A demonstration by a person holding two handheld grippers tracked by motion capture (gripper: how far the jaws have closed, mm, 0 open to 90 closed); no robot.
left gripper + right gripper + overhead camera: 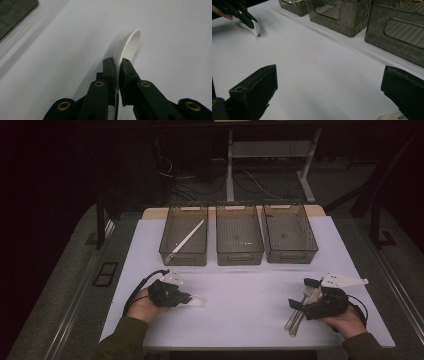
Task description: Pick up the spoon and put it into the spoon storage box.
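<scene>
My left gripper [189, 297] rests at the table's front left, shut on a white plastic spoon [198, 301]. In the left gripper view the jaws of the left gripper [117, 62] pinch the spoon [127, 46] by its handle, and the bowl curves out ahead just above the white table. At the front right my right gripper [301, 293] stands open over a bundle of several clear and white utensils [298, 316]. The right gripper view shows the right gripper [329, 72] with its jaws wide apart over bare table. Far off in that view are the left gripper [239, 12] and spoon [254, 28].
Three smoky see-through bins stand in a row at the back: left bin [183, 258], middle bin [240, 258], right bin [292, 255]. A long white utensil [188, 240] lies slanted in the left bin. A faint red circle [311, 57] marks the white table [240, 295].
</scene>
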